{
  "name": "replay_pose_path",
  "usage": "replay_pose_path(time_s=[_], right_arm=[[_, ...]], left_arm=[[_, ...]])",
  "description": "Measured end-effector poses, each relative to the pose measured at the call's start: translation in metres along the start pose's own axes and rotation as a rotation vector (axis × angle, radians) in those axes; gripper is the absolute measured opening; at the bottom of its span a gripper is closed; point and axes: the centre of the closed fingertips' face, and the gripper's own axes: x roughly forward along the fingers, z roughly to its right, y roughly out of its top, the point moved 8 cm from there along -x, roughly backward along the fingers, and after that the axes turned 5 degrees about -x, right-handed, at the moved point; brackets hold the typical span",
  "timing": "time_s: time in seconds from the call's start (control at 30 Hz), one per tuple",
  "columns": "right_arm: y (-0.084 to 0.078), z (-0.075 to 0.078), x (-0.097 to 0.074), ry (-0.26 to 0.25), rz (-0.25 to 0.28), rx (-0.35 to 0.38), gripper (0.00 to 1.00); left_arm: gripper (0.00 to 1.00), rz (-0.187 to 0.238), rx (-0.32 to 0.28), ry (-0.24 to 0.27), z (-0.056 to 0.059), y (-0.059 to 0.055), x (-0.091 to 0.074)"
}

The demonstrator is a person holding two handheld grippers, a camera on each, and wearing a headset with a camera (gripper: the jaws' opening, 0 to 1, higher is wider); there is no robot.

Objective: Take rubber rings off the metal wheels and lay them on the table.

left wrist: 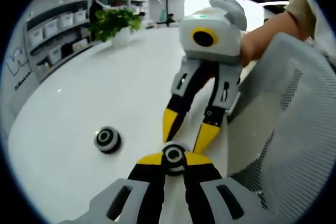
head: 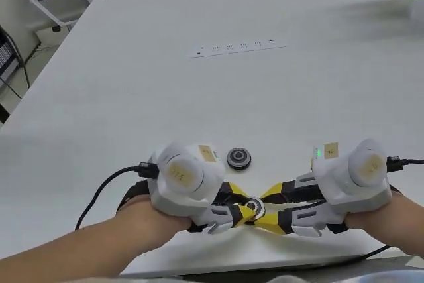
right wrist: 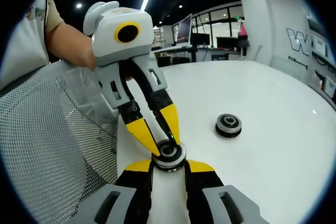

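Clamping on one wheel point(right wrist: 169, 153) is shown by left claw point(left wrist: 172, 162) and right claw point(right wrist: 169, 164) alike; it could be flung off the near edge of the desk point(head: 199, 97) by uneven pulling.

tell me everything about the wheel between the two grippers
The wheel is small and round: a black rubber ring around a shiny metal hub with a dark centre. It sits face up by the near edge of the white table, with the yellow tips of the left gripper and right gripper pressed against its rim.
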Motion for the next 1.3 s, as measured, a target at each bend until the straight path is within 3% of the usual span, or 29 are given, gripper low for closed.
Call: replay_pose_path(time_s=[0.5,0.87,0.9,1.0,1.3], right_arm=[[-0.005,0.001,-0.005,0.011,-0.007,0.04,0.08],[-0.009,0.0,-0.007,0.003,-0.012,0.03,0.0],[-0.009,0.0,-0.007,0.005,-0.011,0.029,0.01],[-0.008,0.001,-0.008,-0.004,-0.011,0.026,0.16],[0.002,-0.002,0.008,0.026,0.001,-0.017,0.32]], left_arm=[[0.13,0.002,-0.003,0.006,0.001,-0.001,0.0],[0.13,0.005,-0.006,0.008,0.001,-0.002,0.0],[0.13,0.005,-0.009,0.007,0.001,-0.002,0.0],[0.13,0.006,-0.009,0.006,0.001,-0.002,0.0],[0.13,0.007,-0.01,0.007,0.001,-0.002,0.0]])
